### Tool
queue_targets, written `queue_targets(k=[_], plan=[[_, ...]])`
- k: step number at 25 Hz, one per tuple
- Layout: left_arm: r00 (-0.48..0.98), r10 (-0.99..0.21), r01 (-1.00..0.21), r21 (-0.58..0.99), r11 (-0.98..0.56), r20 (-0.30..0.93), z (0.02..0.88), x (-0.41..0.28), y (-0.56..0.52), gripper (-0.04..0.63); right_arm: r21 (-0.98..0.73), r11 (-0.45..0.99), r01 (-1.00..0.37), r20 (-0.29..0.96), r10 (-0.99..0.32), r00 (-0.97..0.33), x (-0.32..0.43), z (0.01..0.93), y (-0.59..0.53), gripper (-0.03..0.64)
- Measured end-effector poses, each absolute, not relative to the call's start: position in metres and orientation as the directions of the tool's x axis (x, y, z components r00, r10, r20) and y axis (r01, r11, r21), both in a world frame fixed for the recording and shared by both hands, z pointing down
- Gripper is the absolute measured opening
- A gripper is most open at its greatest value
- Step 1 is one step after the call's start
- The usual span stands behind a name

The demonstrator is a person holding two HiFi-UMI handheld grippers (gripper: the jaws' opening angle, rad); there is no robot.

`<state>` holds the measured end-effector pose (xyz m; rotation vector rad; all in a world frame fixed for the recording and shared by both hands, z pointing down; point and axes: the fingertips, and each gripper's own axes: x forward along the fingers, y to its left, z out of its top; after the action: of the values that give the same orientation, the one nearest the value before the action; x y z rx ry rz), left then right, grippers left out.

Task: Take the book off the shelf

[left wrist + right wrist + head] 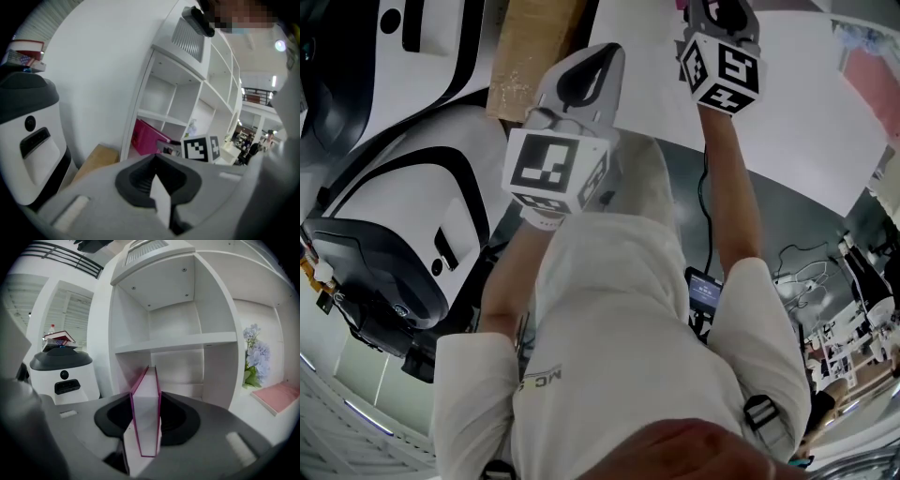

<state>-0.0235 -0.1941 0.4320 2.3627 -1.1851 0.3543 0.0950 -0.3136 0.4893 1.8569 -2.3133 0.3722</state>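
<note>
Extraction step: right tongs (143, 430) clamp the pink book (146, 394) edge-on at the lower compartment of the shelf (176, 345) — left tongs (159, 197) closed, empty. Next move, probably: a straight pull-back clear of the compartment.

The white shelf (187, 341) holds a pink book (146, 404) on edge in one compartment, with pale flowers (255, 357) and a flat pink item (276, 397) in the next.
</note>
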Motion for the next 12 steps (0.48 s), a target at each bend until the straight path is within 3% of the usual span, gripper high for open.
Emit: queue_targets(k=[12], plan=[[0.585,-0.689,-0.810,0.274,-0.518,0.428,0.394,-0.021,-0.159,0.000,-0.128,0.240,-0.962,0.309,-0.912,-0.269,0.097,0.451,-0.237,0.141]])
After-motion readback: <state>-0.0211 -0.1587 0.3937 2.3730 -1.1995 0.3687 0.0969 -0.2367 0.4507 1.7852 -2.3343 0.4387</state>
